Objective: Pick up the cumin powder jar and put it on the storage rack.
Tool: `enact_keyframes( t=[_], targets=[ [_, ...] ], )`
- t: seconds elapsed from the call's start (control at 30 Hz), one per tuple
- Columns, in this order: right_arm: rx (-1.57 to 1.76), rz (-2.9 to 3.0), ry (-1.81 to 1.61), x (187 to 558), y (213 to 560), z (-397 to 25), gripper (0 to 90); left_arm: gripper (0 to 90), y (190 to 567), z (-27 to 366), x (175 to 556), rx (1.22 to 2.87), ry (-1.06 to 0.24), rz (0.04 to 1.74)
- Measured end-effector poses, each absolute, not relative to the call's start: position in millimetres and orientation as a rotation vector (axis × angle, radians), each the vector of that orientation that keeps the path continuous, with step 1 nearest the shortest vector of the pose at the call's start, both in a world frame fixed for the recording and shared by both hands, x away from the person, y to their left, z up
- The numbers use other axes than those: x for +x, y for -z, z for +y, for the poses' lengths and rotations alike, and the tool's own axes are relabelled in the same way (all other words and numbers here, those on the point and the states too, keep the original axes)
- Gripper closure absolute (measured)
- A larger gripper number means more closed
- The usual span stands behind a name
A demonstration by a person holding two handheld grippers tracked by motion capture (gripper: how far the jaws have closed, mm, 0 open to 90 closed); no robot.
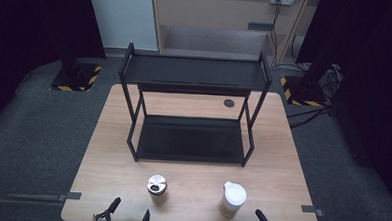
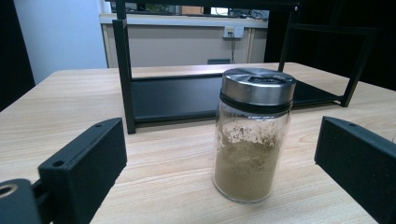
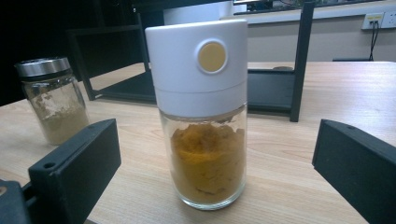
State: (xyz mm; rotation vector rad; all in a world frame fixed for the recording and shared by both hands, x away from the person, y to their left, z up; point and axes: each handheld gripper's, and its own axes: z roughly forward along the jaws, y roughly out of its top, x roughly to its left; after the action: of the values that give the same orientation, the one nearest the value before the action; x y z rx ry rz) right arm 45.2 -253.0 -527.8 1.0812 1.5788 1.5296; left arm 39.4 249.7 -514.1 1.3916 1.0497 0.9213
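Wooden table (image 1: 282,159), black two-tier rack (image 1: 194,110) at the far side. Near edge: steel-lidded spice jar (image 1: 157,187) left, white-capped turmeric jar (image 1: 232,197) right, both upright. Our left gripper (image 1: 128,210) and right gripper (image 3: 210,154) are wide open, holding nothing, each lined up on its jar. We should advance level, centre on the glass below the lids, then close gently.
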Motion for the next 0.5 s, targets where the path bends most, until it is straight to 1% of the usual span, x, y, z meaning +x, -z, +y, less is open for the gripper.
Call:
enact_keyframes(
  t=[0.5],
  targets=[
    [1.096,1.576,-1.541,44.6,530.6,-254.6,1.0,0.8,513.8,246.2,43.3,1.391,-0.901,1.047]
  ],
)
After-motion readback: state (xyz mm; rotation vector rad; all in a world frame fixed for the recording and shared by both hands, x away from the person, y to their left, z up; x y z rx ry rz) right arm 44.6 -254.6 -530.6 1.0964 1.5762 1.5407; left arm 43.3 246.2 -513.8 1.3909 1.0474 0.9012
